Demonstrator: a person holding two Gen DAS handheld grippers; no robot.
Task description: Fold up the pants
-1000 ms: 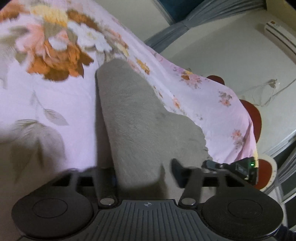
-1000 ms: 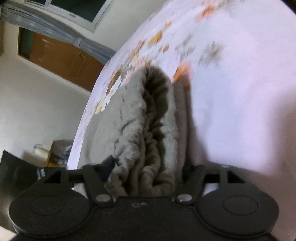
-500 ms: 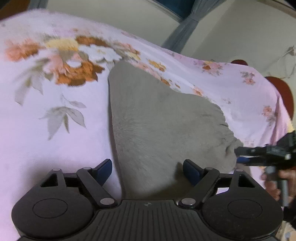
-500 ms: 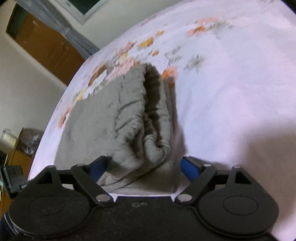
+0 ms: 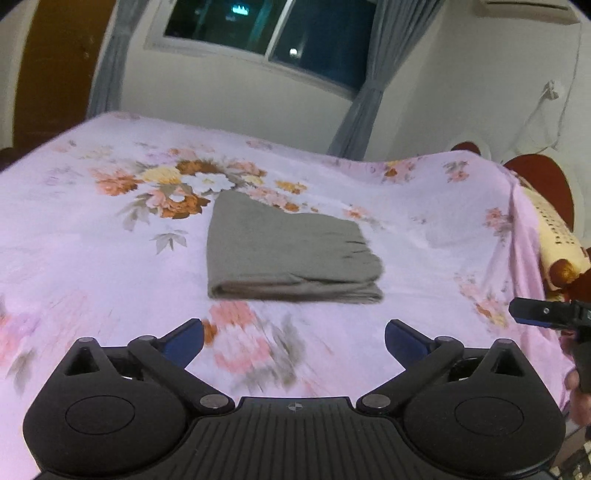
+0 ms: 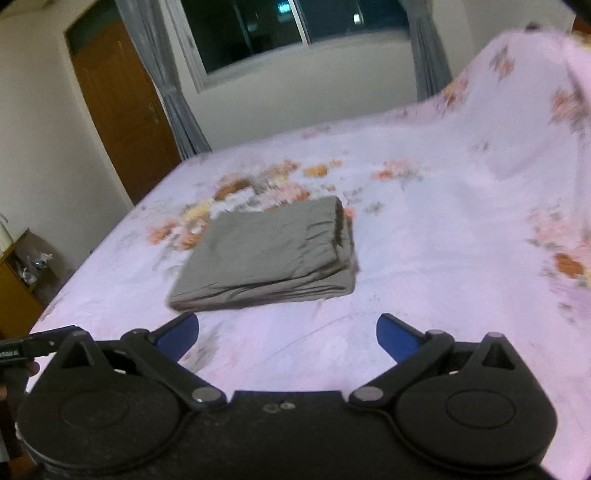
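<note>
Grey pants (image 5: pixel 288 251) lie folded in a flat stack mid-bed on the pink floral sheet (image 5: pixel 74 258); folded edge faces both cams, waistband bunched at the stack's right end in the right wrist view (image 6: pixel 273 251). Left gripper (image 5: pixel 293 341) spread wide, jaws just been opening, nothing btw them, only sheet below; well short of the pants. Right gripper (image 6: pixel 287 338) likewise spread wide, jaws just been opening, nothing pinched, pants lie ahead of the tips, not touching. Other gripper's tip shows at each frame edge. Bkgd: dark window (image 5: pixel 258 33) w/ grey curtains (image 5: pixel 364 107), brown door (image 6: pixel 122 107); both views motion-blurred.
</note>
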